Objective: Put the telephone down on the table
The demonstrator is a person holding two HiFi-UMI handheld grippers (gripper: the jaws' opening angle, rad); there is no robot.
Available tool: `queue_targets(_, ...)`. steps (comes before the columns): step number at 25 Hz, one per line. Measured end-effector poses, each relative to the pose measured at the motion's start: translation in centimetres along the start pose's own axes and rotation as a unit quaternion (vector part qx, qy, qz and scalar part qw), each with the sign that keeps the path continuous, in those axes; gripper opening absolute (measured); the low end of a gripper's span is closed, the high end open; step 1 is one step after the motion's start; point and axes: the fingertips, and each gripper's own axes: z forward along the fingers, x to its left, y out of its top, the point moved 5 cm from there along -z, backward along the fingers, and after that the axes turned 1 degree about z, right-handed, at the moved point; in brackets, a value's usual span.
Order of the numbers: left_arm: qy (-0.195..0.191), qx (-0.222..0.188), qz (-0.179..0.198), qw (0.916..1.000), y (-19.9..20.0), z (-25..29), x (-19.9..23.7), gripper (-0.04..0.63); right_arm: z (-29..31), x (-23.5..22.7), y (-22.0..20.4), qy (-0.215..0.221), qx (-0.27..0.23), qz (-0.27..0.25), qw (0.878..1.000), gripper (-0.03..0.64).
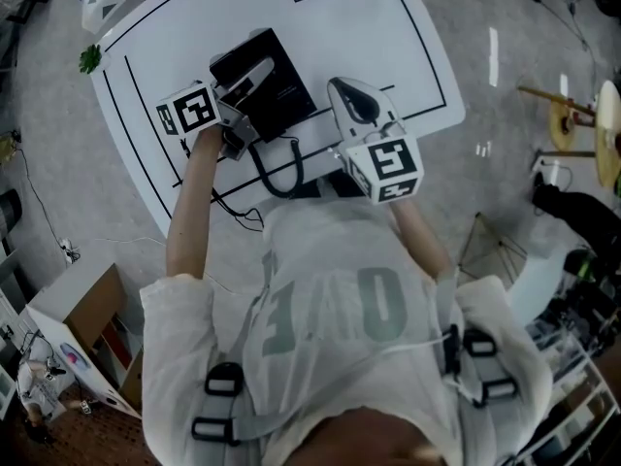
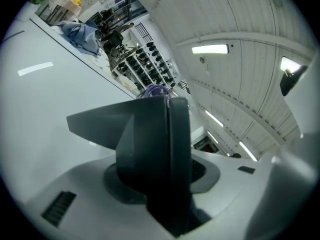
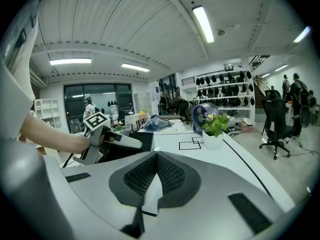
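L gripper [image 1: 250, 78] clamped on black telephone [image 1: 281, 90], gripped by one edge, prob. to lower it flat. Over near-left of table [image 1: 388, 37], contact w/ top unclear. R gripper [image 1: 354, 100] pinched closed, empty, parked beside, off cord [image 1: 281, 178].

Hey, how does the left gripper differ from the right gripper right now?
The left gripper's jaws stand apart, clamped on the black telephone; the right gripper's jaws are together with nothing between them. In the head view the left gripper reaches over the telephone, while the right gripper sits beside it over the white table. Both are white and handheld.
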Motion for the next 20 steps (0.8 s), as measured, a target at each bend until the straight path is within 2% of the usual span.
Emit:
queue_targets(6, -0.004, 0.000, -0.022, 0.9998, 0.0, -0.1, 0.7, 0.175, -0.1, -0.4, -0.9, -0.007, 0.009, -0.009, 1.000, 0.008)
queue_targets(9, -0.007, -0.001, -0.036, 0.9993, -0.1, 0.0, 1.1, 0.174, -0.1, 0.0, -0.6, -0.002, 0.009, 0.001, 1.000, 0.008)
queue_targets(20, -0.022, -0.011, -0.068, 0.9973, -0.3, -0.4, 2.0, 0.175, 0.2, 1.6, -0.9, 0.024, 0.021, -0.012, 0.999, 0.008)
